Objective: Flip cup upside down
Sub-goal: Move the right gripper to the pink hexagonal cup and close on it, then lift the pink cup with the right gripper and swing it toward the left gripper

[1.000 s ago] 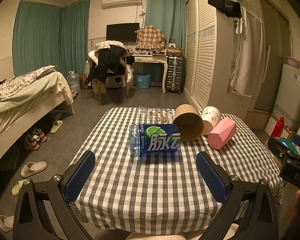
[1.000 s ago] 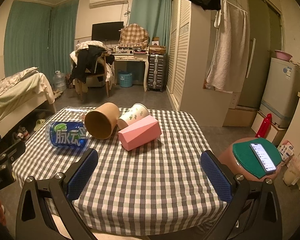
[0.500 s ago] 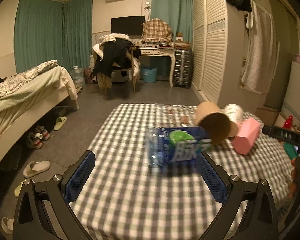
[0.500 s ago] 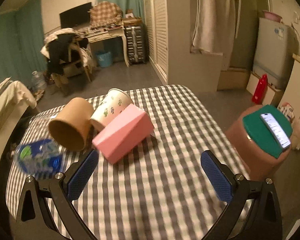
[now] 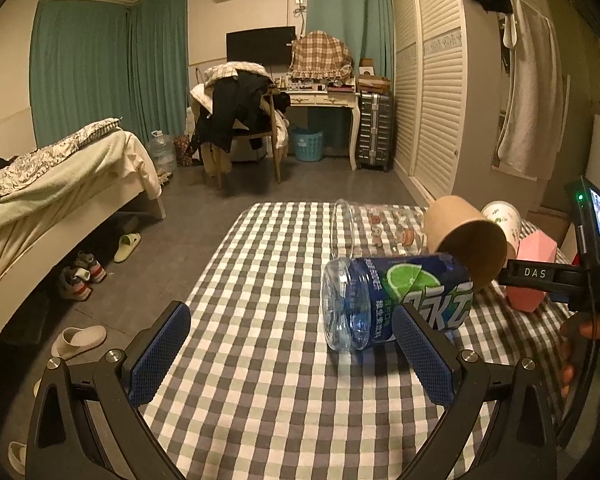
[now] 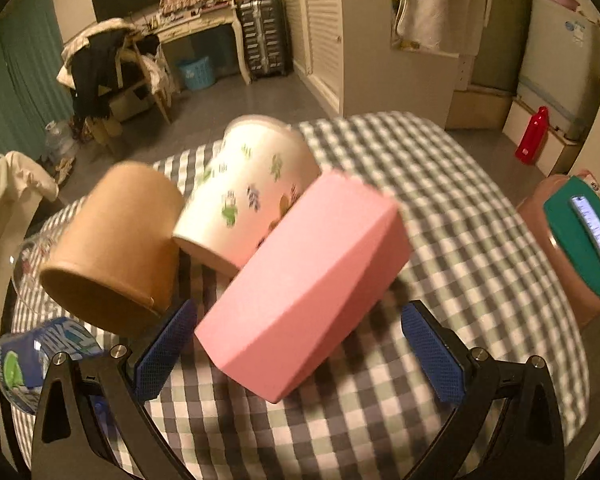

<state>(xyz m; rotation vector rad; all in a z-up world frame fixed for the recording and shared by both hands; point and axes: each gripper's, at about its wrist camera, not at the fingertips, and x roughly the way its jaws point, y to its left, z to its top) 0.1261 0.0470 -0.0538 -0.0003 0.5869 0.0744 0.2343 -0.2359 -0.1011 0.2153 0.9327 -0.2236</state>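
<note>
Several cups lie on their sides on the checked table (image 5: 268,380). A brown paper cup (image 6: 112,240) has its mouth toward me, also in the left wrist view (image 5: 466,242). A white flowered cup (image 6: 252,188) lies behind a pink faceted cup (image 6: 308,280). My right gripper (image 6: 298,344) is open, its jaws on either side of the pink cup's near end. My left gripper (image 5: 290,352) is open and empty above the table, left of a blue-labelled bottle (image 5: 392,300).
A clear plastic tumbler (image 5: 376,226) lies behind the bottle. A brown stool with a green lid and a phone (image 6: 580,240) stands right of the table. A bed (image 5: 56,188) and shoes are on the left. The right tool (image 5: 564,276) reaches over the table's right side.
My right gripper has moved forward and down to the pink cup, which now fills its view. My left gripper has shifted left, so the bottle sits by its right finger.
</note>
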